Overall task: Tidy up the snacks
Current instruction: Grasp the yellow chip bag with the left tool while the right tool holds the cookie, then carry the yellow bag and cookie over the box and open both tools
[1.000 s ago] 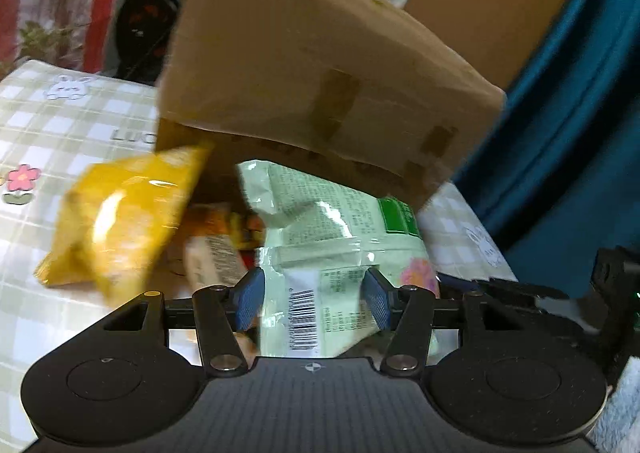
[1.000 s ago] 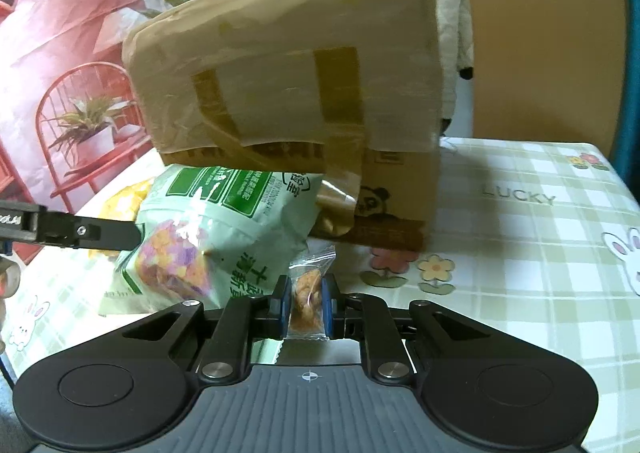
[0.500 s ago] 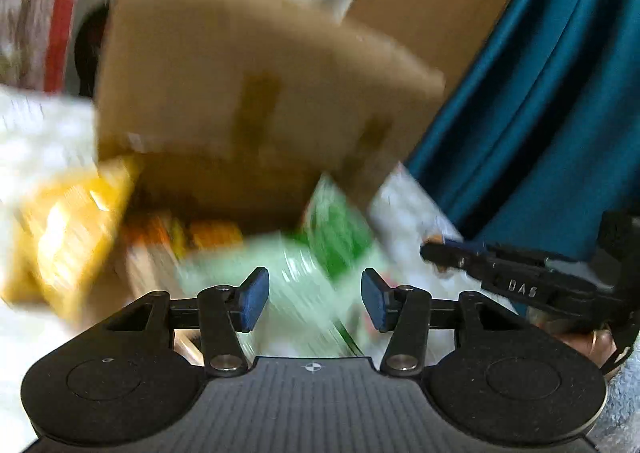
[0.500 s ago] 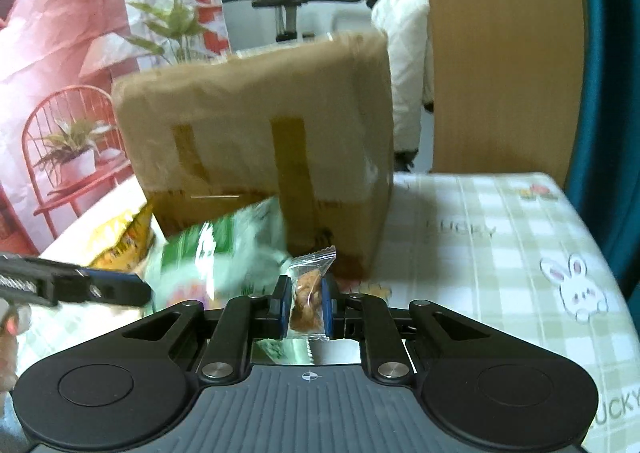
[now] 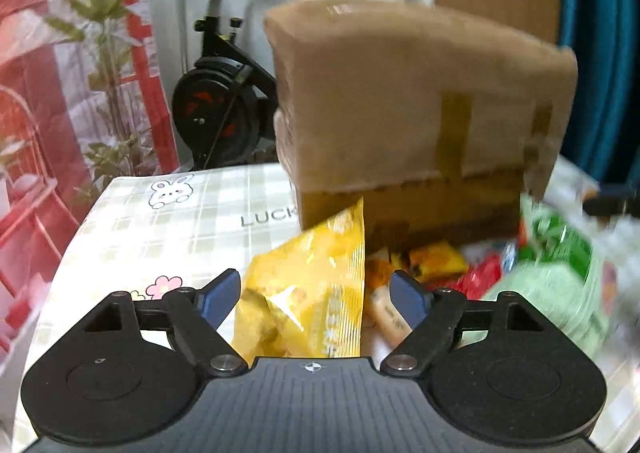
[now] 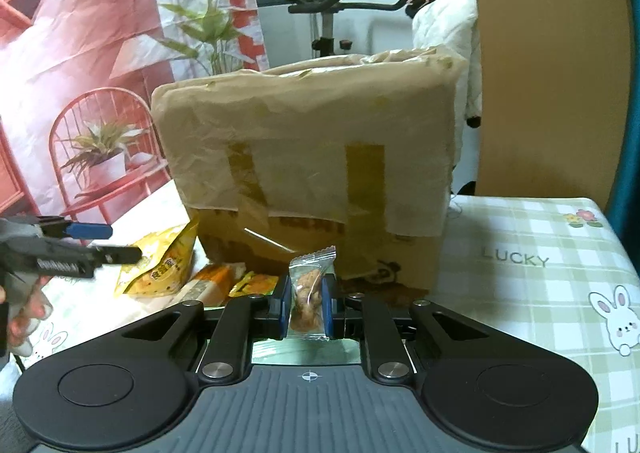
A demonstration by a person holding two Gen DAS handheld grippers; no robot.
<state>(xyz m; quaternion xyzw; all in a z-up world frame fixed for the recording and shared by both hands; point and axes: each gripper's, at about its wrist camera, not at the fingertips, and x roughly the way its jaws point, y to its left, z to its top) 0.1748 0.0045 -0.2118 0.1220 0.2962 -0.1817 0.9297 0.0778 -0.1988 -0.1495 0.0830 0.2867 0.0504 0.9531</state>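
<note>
A tall taped cardboard box (image 5: pixel 420 125) (image 6: pixel 312 157) stands on the checked tablecloth (image 5: pixel 168 221). A yellow snack bag (image 5: pixel 308 293) (image 6: pixel 160 261) lies in front of it, with several small orange and red packets (image 5: pixel 436 261) beside it. A green bag (image 5: pixel 560 281) lies blurred at the right. My left gripper (image 5: pixel 316 299) is open, its fingers either side of the yellow bag without touching it; it also shows in the right wrist view (image 6: pixel 100 241). My right gripper (image 6: pixel 306 299) is shut on a small clear packet of a brown snack (image 6: pixel 307 293), held above the table.
An exercise bike (image 5: pixel 216 101) and a red printed backdrop (image 6: pixel 80 53) stand behind the table. A wooden panel (image 6: pixel 548 65) and a teal curtain (image 5: pixel 600 53) are at the right. The table's far edge runs just behind the box.
My left gripper has swung left from the green bag to the yellow bag and stays open. My right gripper has pulled back and up from the box, still holding the small packet.
</note>
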